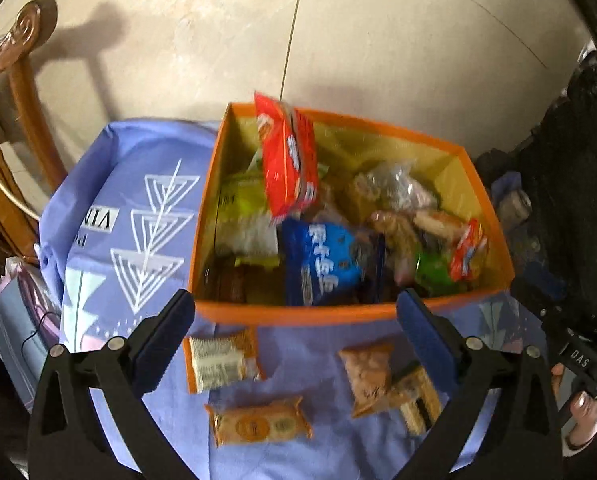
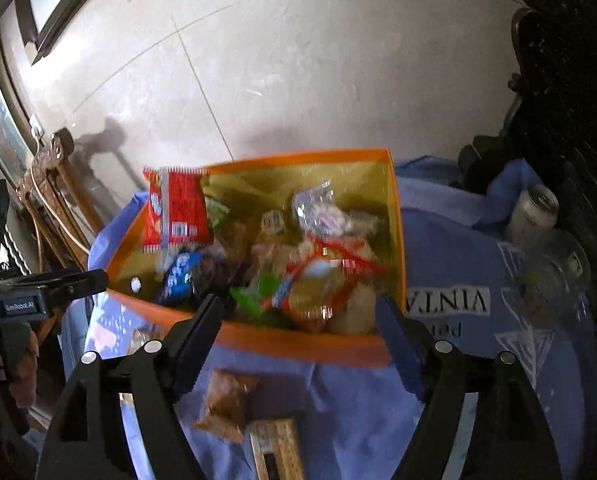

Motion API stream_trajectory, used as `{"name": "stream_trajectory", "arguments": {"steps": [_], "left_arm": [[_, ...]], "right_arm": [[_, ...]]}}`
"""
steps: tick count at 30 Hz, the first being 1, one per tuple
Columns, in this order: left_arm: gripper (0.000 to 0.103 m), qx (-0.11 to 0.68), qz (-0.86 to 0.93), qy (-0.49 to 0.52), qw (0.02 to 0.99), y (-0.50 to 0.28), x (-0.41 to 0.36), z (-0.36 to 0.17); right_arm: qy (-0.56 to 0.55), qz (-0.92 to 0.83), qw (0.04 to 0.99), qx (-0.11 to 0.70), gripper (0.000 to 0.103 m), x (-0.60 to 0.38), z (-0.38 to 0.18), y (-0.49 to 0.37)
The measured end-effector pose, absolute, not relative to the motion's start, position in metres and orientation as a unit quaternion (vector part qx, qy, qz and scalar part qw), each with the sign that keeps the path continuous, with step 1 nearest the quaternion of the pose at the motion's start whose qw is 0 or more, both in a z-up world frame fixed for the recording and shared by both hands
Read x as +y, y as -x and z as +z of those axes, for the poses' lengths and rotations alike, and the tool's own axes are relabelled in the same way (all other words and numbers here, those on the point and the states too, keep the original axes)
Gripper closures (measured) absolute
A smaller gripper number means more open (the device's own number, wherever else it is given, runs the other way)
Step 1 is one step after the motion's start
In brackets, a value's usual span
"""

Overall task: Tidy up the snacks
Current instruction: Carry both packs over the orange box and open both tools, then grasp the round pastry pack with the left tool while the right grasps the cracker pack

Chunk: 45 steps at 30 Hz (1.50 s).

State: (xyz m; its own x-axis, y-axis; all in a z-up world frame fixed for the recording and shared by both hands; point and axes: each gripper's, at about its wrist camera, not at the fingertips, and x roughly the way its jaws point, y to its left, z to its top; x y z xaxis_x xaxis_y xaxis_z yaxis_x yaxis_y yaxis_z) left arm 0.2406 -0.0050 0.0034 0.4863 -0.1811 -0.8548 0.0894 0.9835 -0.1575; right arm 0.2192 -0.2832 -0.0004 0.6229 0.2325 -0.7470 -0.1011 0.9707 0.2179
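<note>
Where legible: cloth [image 2: 450, 256] "VINIA" | left gripper [image 2: 58, 284] "GenRobot.AI"

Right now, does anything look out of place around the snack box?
Yes. A red packet stands on end above the heap in the orange box, poking past its rim. Four small snack packs lie outside on the blue cloth.

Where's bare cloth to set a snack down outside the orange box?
Free: printed purple cloth left of the orange box, and cloth right of it by the white can. Crowded: the strip in front, holding small orange-brown packets; the box is heaped.
</note>
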Motion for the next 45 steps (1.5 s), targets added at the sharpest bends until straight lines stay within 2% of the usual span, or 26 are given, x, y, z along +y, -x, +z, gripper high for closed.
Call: {"name": "stream_trajectory", "arguments": {"steps": [4,18,37,41,43,44,45], "left_arm": [[0.004,0.517,-0.077,0.039,0.851,-0.219,-0.001,-0.012],[0.004,0.593,-0.045,0.036,0.803,-0.153,0.016,-0.096],[0.004,0.641,-0.028,0.066,0.764,-0.169,0.001,-0.145],[0.004,0.649,-0.012,0.076,0.757,-0.178,0.001,-0.156],[0.005,0.651,-0.009,0.059,0.756,-0.181,-0.004,-0.158],[0.009,0.651,-0.007,0.046,0.758,-0.181,-0.007,-0.158],[0.016,0.647,-0.01,0.041,0.761,-0.179,-0.009,-0.157]], "right_arm": [[-0.056,0.089,0.894,0.436,0.014,-0.279,-0.011,-0.198],[-0.009,0.112,0.844,0.524,0.014,-0.246,-0.089,-0.135],[0.021,0.117,0.816,0.566,0.015,-0.221,-0.134,-0.134],[0.028,0.122,0.815,0.566,0.03,-0.214,-0.139,-0.136],[0.031,0.118,0.817,0.563,0.048,-0.215,-0.137,-0.137],[0.028,0.114,0.817,0.564,0.055,-0.218,-0.136,-0.138],[0.02,0.116,0.814,0.568,0.056,-0.221,-0.135,-0.14]]}}
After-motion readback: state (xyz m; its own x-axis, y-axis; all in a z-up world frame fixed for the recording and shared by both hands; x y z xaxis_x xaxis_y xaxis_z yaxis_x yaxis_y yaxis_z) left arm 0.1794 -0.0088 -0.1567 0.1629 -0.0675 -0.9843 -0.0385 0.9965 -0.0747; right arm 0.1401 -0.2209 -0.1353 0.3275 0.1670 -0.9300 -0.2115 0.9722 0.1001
